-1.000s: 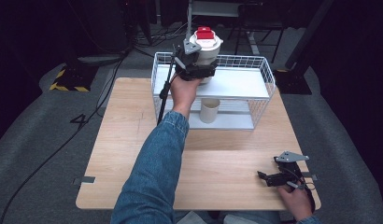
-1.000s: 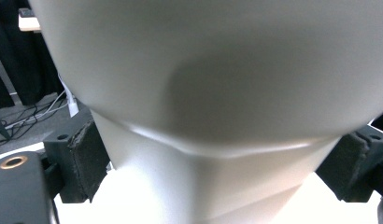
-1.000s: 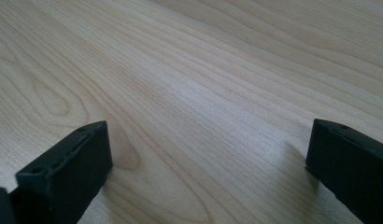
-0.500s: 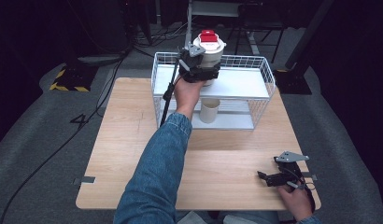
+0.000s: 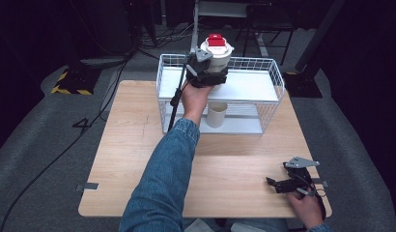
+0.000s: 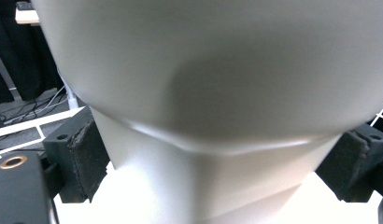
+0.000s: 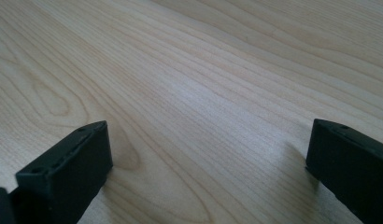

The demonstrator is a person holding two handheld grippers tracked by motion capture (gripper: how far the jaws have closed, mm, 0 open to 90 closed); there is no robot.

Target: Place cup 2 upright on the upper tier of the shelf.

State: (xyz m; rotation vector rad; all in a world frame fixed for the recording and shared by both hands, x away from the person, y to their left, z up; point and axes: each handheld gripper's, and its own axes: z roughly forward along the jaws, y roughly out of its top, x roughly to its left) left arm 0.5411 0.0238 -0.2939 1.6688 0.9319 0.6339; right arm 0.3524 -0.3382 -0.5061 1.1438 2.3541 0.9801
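White cup [image 5: 217,53] with red-topped lid sits clamped in your left gripper [image 5: 205,72] at twelve o'clock over the wire rack [image 5: 268,77]; right gripper [image 5: 288,183], jaws apart, rests at four o'clock.

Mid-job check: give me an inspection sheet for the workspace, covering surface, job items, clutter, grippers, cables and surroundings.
Surface: light wooden table, bare apart from the rack and the resting gripper.
Job's things: white cup with a red-topped lid held above the upper shelf of the white wire rack; a second, open cup stands on the lower shelf.
Clutter: nothing seen.
Grippers: left hand-held gripper shut on the lidded cup, pads against its sides; right hand-held gripper open, resting on the table near the right front corner.
Cables: black cable hangs from the left gripper; more run across the floor at left.
Surroundings: grey floor, black-and-yellow striped mat, dark background.
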